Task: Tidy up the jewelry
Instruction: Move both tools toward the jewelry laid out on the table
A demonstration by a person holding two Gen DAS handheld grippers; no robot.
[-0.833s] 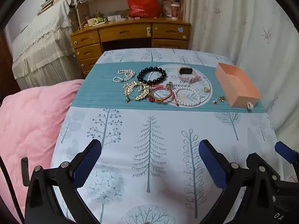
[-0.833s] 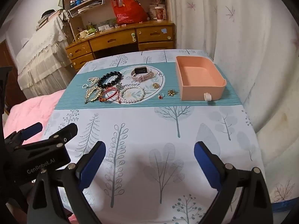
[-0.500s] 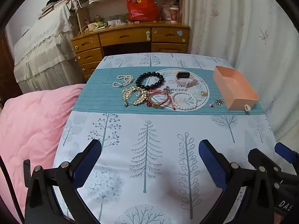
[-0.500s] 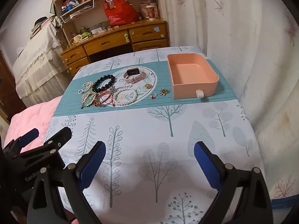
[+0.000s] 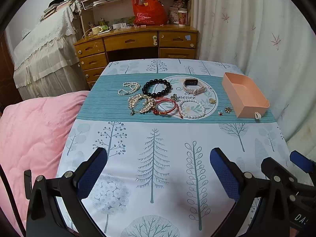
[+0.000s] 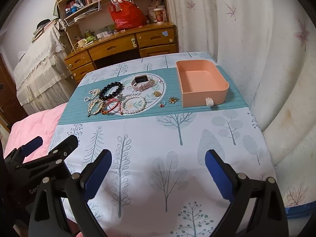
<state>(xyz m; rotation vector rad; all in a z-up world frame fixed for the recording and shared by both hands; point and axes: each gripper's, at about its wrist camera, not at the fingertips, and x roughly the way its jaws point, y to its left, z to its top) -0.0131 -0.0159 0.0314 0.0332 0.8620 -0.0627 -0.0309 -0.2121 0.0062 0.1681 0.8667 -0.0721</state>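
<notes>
Nothing gripped yet. Left gripper [image 5: 158, 167] spread wide, empty, low over the near end of the tree-print cloth [image 5: 154, 158]; right gripper [image 6: 158, 169] likewise spread and empty, the two side by side.

Jewelry laid out on the teal band, well away toward 12 o'clock — black bead bracelet [image 5: 157, 87], small pearl strand [image 5: 128, 88] at its 9 o'clock, gold leaf piece [image 5: 141, 104] and red cord bracelet [image 5: 165, 108] at its 6 o'clock, white pearl bracelet [image 5: 192, 108] just beside the red one. Pink watch [image 5: 192, 86] at 3 o'clock of the black beads.

Pink tray [image 6: 201, 84] at the far right, open side up and bare inside — presumably the destination. Two tiny ornaments [image 6: 167, 102] closest to it, at its 9 o'clock, so likely easiest for the right side; hard to pinch, though, being so small.
</notes>
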